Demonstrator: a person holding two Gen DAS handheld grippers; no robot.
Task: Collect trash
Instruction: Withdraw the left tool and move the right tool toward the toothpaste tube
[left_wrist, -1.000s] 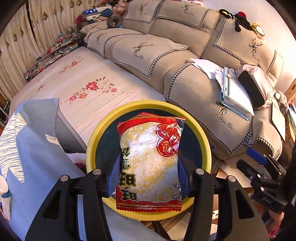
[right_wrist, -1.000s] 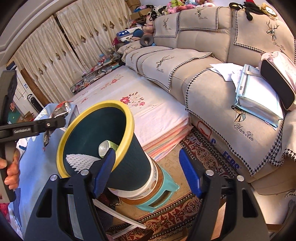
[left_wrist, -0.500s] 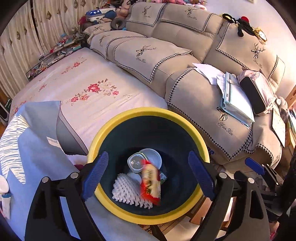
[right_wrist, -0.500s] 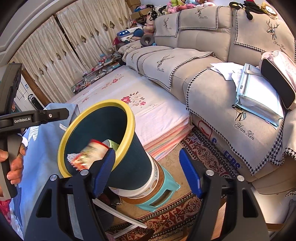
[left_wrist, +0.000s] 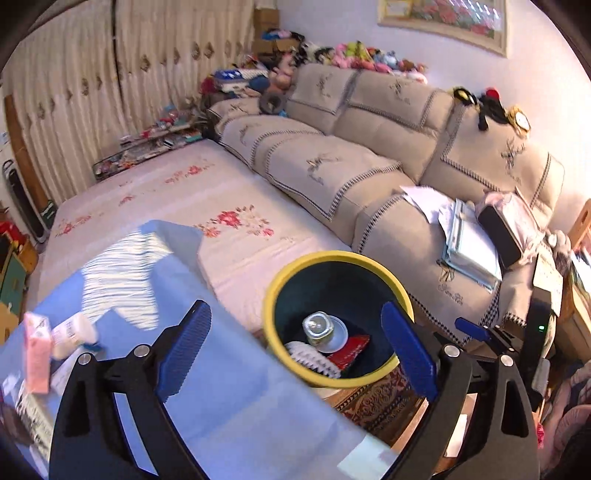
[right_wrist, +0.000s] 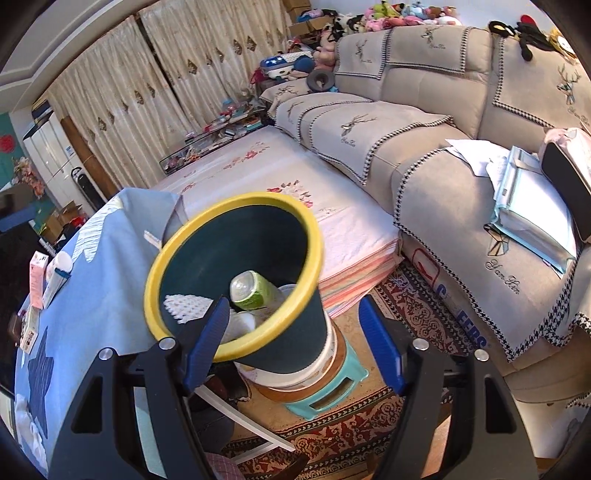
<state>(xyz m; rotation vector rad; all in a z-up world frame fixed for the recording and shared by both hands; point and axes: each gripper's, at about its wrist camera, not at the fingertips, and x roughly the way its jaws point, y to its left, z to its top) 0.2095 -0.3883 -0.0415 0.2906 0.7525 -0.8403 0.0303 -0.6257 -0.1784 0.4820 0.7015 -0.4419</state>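
While both tongs stood released:
Left gripper (left_wrist: 295, 343): empty.
Right gripper (right_wrist: 291, 341): empty.
Pink carton (left_wrist: 37, 354): probably light, crushable; pinch mid-body.
Bin (left_wrist: 275, 291): near.

pink carton (left_wrist: 36, 356) blurred, snack wrapper (left_wrist: 349, 350) half hidden

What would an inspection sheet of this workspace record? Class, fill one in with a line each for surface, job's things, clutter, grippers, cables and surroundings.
Surface: table under a blue cloth.
Job's things: yellow-rimmed bin beside the table, standing on a teal stool; inside lie a red wrapper, a green can and white foam netting.
Clutter: pink carton and a white tube on the cloth.
Grippers: left gripper open, empty; right gripper open, empty.
Cables: nothing seen.
Surroundings: beige sofa holding papers, floral mattress, curtains, patterned rug.
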